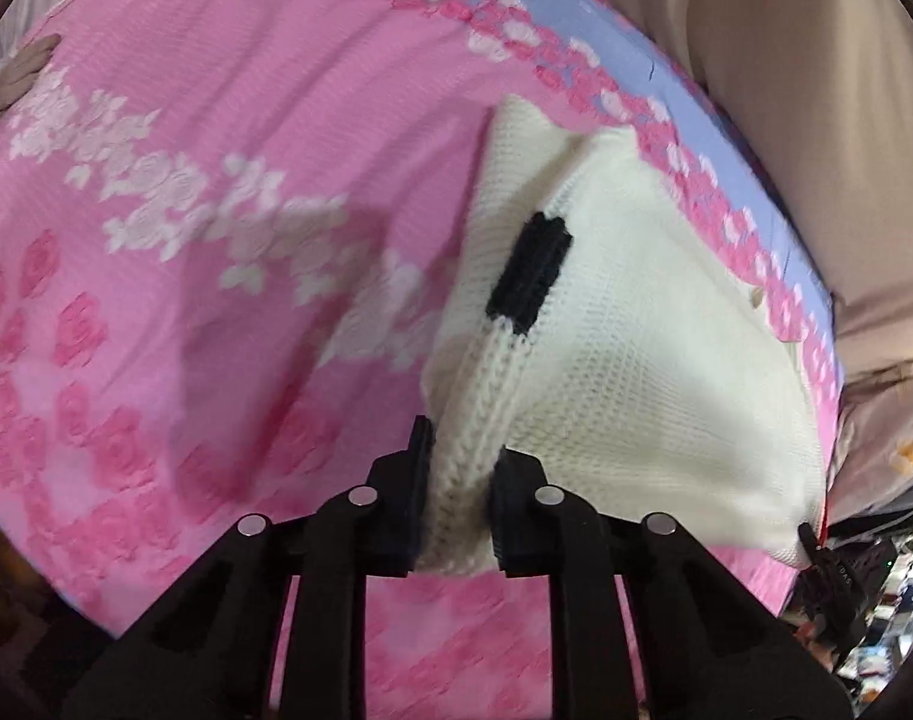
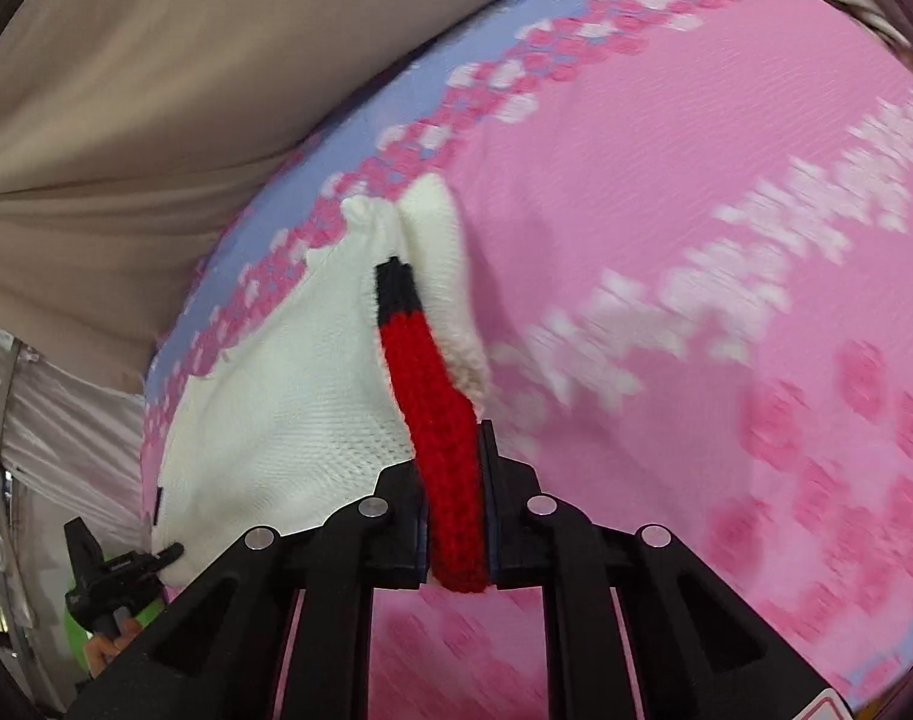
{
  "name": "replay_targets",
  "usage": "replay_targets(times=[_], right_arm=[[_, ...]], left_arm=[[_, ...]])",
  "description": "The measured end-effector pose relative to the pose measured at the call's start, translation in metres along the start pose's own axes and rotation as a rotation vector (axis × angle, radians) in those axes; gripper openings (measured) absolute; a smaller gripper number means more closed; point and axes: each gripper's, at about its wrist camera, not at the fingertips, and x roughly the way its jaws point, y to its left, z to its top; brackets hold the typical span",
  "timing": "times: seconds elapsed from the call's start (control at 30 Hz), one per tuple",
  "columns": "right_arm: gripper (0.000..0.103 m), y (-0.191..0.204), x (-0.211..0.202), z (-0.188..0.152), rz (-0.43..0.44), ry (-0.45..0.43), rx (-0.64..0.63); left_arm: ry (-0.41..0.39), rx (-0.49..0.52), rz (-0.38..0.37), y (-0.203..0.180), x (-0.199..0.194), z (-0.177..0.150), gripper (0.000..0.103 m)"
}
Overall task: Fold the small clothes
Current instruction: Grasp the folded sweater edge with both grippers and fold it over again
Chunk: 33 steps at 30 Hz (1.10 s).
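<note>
A small white knit sweater point(image 1: 624, 372) hangs stretched over the pink bed cover, held up between both grippers. My left gripper point(image 1: 459, 456) is shut on its white ribbed edge, next to a black knit patch point(image 1: 531, 270). My right gripper point(image 2: 456, 450) is shut on the sweater's red ribbed band point(image 2: 438, 408), which ends in a black tip point(image 2: 396, 288). The white body point(image 2: 288, 420) spreads to the left in the right wrist view. Each gripper shows small at the other view's edge: the right one point(image 1: 816, 552) and the left one point(image 2: 150, 558).
A pink rose-patterned bed cover point(image 1: 216, 276) with a lilac border point(image 2: 396, 114) lies under the sweater. Beige fabric point(image 2: 156, 90) lies beyond the border. Clutter shows at the far right in the left wrist view point(image 1: 894, 606).
</note>
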Motion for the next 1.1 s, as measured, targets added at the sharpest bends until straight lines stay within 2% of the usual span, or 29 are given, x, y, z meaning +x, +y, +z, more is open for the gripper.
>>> replay_targets(times=[0.03, 0.1, 0.17, 0.2, 0.27, 0.3, 0.33, 0.37, 0.4, 0.43, 0.47, 0.53, 0.67, 0.7, 0.73, 0.77, 0.8, 0.83, 0.9, 0.93, 1.03, 1.1], right_arm=[[0.010, -0.013, -0.008, -0.012, -0.032, 0.025, 0.007], [0.010, -0.040, -0.016, -0.040, -0.086, 0.079, 0.038], [0.010, -0.060, -0.011, -0.068, -0.099, 0.141, 0.068], [0.010, -0.063, -0.006, -0.077, -0.096, 0.166, 0.066], [0.018, -0.063, -0.001, -0.087, -0.101, 0.183, 0.063], [0.026, -0.060, -0.004, -0.085, -0.105, 0.172, 0.069], [0.027, -0.055, -0.010, -0.078, -0.118, 0.143, 0.071], [0.028, -0.048, -0.016, -0.069, -0.136, 0.107, 0.053], [0.035, -0.040, -0.024, -0.060, -0.153, 0.066, 0.020], [0.051, -0.028, -0.032, -0.049, -0.173, 0.008, -0.026], [0.060, -0.017, -0.037, -0.037, -0.175, -0.043, -0.063], [0.064, 0.001, -0.031, -0.013, -0.141, -0.081, -0.105], [0.064, 0.036, 0.023, 0.027, -0.116, -0.044, -0.198], [0.064, 0.043, 0.039, 0.030, -0.129, -0.021, -0.215], [0.063, 0.047, 0.059, 0.035, -0.156, 0.008, -0.223], [0.059, 0.044, 0.069, 0.034, -0.166, 0.028, -0.225], [0.031, 0.045, 0.078, 0.034, -0.169, 0.036, -0.231], [0.009, 0.046, 0.078, 0.034, -0.153, 0.036, -0.229], [0.007, 0.051, 0.059, 0.039, -0.099, -0.024, -0.201], [0.007, 0.055, 0.040, 0.047, -0.064, -0.084, -0.189], [0.007, 0.056, 0.011, 0.070, -0.037, -0.176, -0.157], [0.007, 0.048, 0.021, 0.082, -0.064, -0.158, -0.140]], left_arm=[[0.027, 0.001, 0.010, 0.007, 0.000, -0.007, 0.009], [0.097, -0.014, 0.010, 0.024, 0.004, -0.027, 0.009], [0.133, 0.002, 0.034, 0.029, 0.015, -0.047, 0.009], [0.120, 0.029, 0.045, 0.027, 0.016, -0.052, 0.010], [0.087, 0.063, 0.053, 0.017, 0.011, -0.052, 0.013], [0.068, 0.064, 0.032, 0.011, 0.004, -0.047, 0.014], [0.030, 0.070, 0.004, 0.002, -0.007, -0.039, 0.014], [-0.008, 0.083, 0.005, -0.004, -0.016, -0.032, 0.025], [-0.068, 0.104, 0.008, -0.014, -0.028, -0.022, 0.045], [-0.127, 0.120, 0.006, -0.023, -0.037, -0.011, 0.066], [-0.159, 0.129, -0.002, -0.030, -0.041, -0.003, 0.072], [-0.189, 0.154, -0.040, -0.049, -0.035, 0.022, 0.075], [-0.107, 0.168, -0.056, -0.081, 0.019, 0.059, 0.076], [-0.072, 0.172, -0.043, -0.083, 0.035, 0.061, 0.069], [-0.047, 0.176, -0.021, -0.083, 0.046, 0.061, 0.045], [-0.024, 0.186, 0.007, -0.086, 0.056, 0.061, 0.031], [-0.019, 0.200, 0.008, -0.087, 0.057, 0.060, 0.006], [-0.020, 0.194, -0.014, -0.088, 0.053, 0.063, 0.007], [-0.079, 0.187, -0.050, -0.091, 0.030, 0.070, 0.007], [-0.101, 0.196, -0.051, -0.094, 0.024, 0.072, 0.007], [-0.158, 0.217, -0.020, -0.101, 0.011, 0.089, 0.007], [-0.146, 0.235, 0.022, -0.106, 0.025, 0.098, 0.007]])
